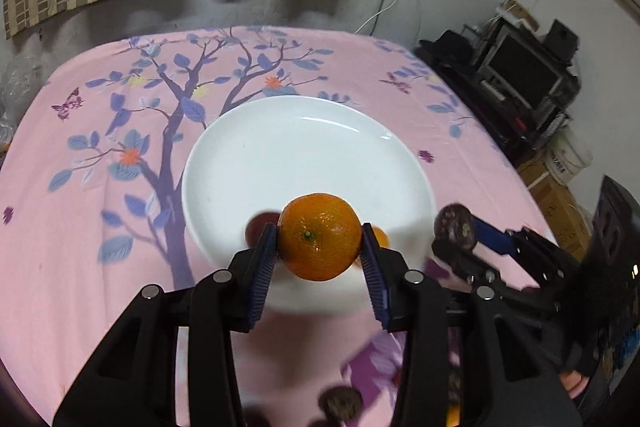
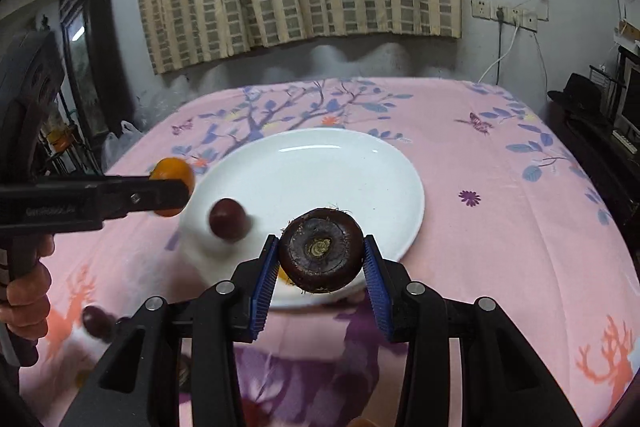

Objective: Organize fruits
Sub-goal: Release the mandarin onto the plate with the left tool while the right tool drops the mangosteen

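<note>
My left gripper (image 1: 319, 247) is shut on an orange mandarin (image 1: 319, 237), held above the near edge of a white plate (image 1: 308, 147). My right gripper (image 2: 320, 259) is shut on a dark brown water chestnut (image 2: 322, 255), held over the near rim of the same plate (image 2: 320, 171). In the right wrist view the left gripper (image 2: 170, 193) comes in from the left with the mandarin (image 2: 173, 169). A dark red round fruit (image 2: 227, 219) lies on the plate's left part. In the left wrist view the right gripper (image 1: 456, 233) holds the chestnut (image 1: 455, 227) at the right.
The pink floral tablecloth (image 2: 500, 207) covers the table. Another dark red fruit (image 2: 96, 321) lies on the cloth at near left. A brown chestnut (image 1: 340, 403) lies on the cloth below the left gripper. Shelves with equipment (image 1: 520, 79) stand at the right.
</note>
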`<action>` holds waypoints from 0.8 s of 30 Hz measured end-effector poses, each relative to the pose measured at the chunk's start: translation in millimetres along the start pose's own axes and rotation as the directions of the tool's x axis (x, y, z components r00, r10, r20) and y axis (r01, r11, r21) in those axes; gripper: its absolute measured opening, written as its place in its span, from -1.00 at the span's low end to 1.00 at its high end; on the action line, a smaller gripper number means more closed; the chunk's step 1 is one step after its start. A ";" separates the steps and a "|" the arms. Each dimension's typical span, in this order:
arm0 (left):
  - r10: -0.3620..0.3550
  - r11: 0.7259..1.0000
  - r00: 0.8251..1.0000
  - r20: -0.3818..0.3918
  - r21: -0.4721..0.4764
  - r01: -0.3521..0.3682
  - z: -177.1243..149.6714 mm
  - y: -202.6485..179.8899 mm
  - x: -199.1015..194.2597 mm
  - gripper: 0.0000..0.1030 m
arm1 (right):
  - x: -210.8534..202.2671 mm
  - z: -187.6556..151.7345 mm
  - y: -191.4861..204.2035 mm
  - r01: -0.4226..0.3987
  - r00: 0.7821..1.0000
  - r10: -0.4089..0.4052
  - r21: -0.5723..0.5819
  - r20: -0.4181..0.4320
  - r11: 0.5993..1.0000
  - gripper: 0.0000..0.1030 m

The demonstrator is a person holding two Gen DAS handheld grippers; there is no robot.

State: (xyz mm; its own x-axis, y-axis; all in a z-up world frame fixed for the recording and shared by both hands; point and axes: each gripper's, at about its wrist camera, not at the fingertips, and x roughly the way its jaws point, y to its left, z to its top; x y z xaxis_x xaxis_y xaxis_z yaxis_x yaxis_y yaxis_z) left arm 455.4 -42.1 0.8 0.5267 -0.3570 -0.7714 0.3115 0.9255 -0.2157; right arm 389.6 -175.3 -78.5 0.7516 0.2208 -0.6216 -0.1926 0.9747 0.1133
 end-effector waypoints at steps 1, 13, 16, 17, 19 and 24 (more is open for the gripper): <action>0.013 1.000 1.000 -0.012 0.000 -0.013 5.9 0.8 9.4 -0.20 | 8.6 2.0 -0.5 0.007 1.000 -0.007 -0.005 -0.012 1.000 -0.17; 0.129 0.991 0.992 0.008 -0.024 -0.129 18.8 14.4 19.9 0.68 | -8.5 3.3 4.5 0.016 1.000 -0.015 -0.026 0.020 1.000 0.65; 0.124 0.992 0.990 0.061 0.003 -0.124 5.5 8.8 -23.7 0.84 | -48.4 -9.7 10.5 -0.032 0.998 0.034 -0.056 0.050 0.998 0.65; 0.121 0.992 0.990 0.073 0.011 -0.122 -1.5 7.3 -38.4 0.91 | -64.9 -18.1 13.4 -0.054 0.997 0.058 -0.069 0.058 0.996 0.65; 0.114 0.993 0.989 0.100 0.029 -0.117 -24.3 5.3 -69.8 0.92 | -94.5 -39.5 20.4 -0.092 0.993 0.099 -0.110 0.061 0.990 0.65; 0.139 0.988 0.982 0.125 0.055 -0.147 -105.2 7.6 -122.9 0.92 | -139.0 -95.6 41.4 -0.117 0.992 0.125 -0.239 0.021 0.964 0.65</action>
State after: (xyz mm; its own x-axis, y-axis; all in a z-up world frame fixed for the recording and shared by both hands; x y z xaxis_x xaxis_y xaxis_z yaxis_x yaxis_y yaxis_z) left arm 309.9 22.2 30.9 0.6599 -0.2377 -0.7127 0.2734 0.9596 -0.0669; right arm 216.8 -168.9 -61.5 0.7347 0.3418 -0.5860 -0.4239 0.9057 -0.0032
